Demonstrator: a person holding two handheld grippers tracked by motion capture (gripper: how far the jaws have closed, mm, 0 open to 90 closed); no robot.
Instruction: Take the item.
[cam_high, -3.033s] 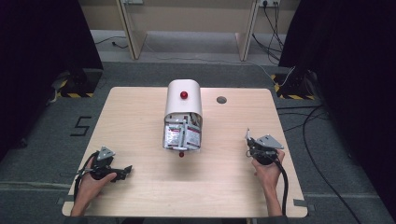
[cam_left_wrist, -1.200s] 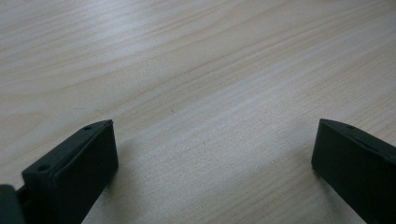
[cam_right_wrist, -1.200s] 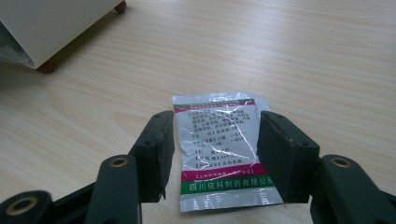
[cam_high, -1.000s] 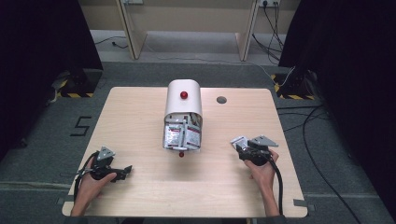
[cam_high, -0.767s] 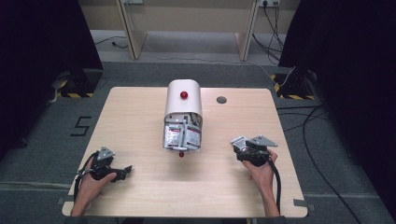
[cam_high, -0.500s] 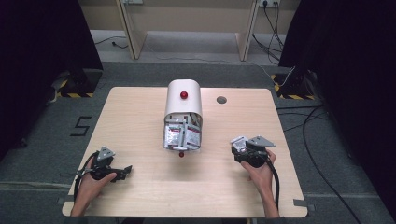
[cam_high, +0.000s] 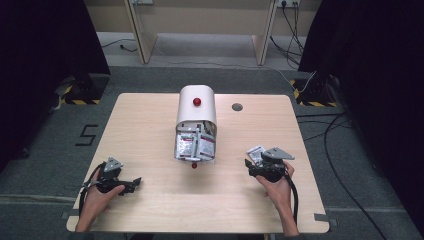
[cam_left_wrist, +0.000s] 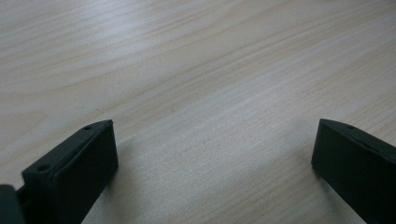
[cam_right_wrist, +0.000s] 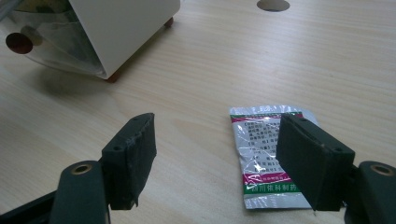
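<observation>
On the right side of the pale wooden table (cam_high: 150, 130), the right gripper (cam_right_wrist: 217, 154) sits low with its jaws spread wide and nothing between them, and a small silvery foil sachet with a white label, red and green stripes (cam_right_wrist: 268, 156) lies flat just ahead, partly behind the right-hand jaw. From above, the same sachet (cam_high: 256, 153) is just beside the gripper, well apart from the white rounded box with a red knob on top (cam_high: 196, 112), whose clear front flap hangs open with more sachets of the same kind (cam_high: 195, 145) stacked inside. My guess is the job is moving packets between that box and the table, and right now it's the bit around this one sachet: either just set down or about to be grabbed, can't tell which. If it's a pickup, the jaws need to shift sideways to straddle the packet and get under an edge, since it's thin, flat and a bit crinkly. The left gripper (cam_left_wrist: 210, 158) rests near the front left corner, jaws wide apart over bare wood.
</observation>
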